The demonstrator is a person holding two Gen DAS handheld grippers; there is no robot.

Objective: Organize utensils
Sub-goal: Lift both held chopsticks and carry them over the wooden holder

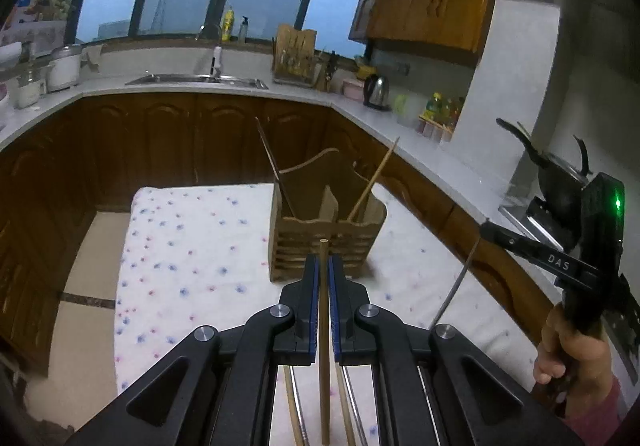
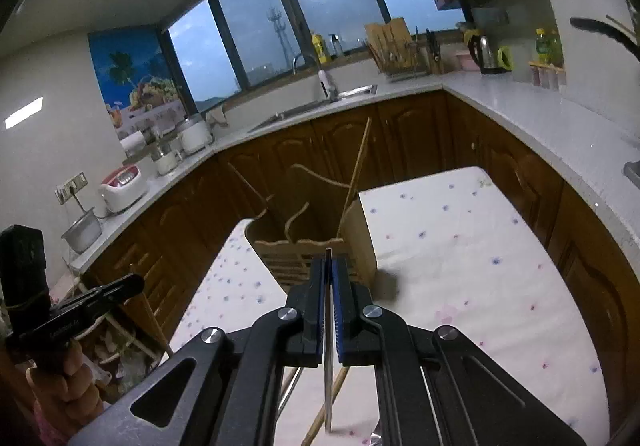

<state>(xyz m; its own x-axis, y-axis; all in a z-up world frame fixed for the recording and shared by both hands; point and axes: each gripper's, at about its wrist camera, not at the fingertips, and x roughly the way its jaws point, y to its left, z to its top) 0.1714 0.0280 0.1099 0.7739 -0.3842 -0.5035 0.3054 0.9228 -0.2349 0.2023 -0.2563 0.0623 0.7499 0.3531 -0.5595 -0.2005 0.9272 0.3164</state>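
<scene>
Wooden holder [image 1: 326,234] contains two chopsticks; each gripper clamps one.

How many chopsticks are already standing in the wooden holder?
2. A dark one leans in the left compartment of the holder, and a light wooden one leans in the right. Shorter ones could be hidden inside.

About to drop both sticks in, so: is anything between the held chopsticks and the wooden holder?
Nothing visible. The left gripper holds a wooden chopstick, the right gripper a metal chopstick; only bare tablecloth lies before the wooden holder.
</scene>
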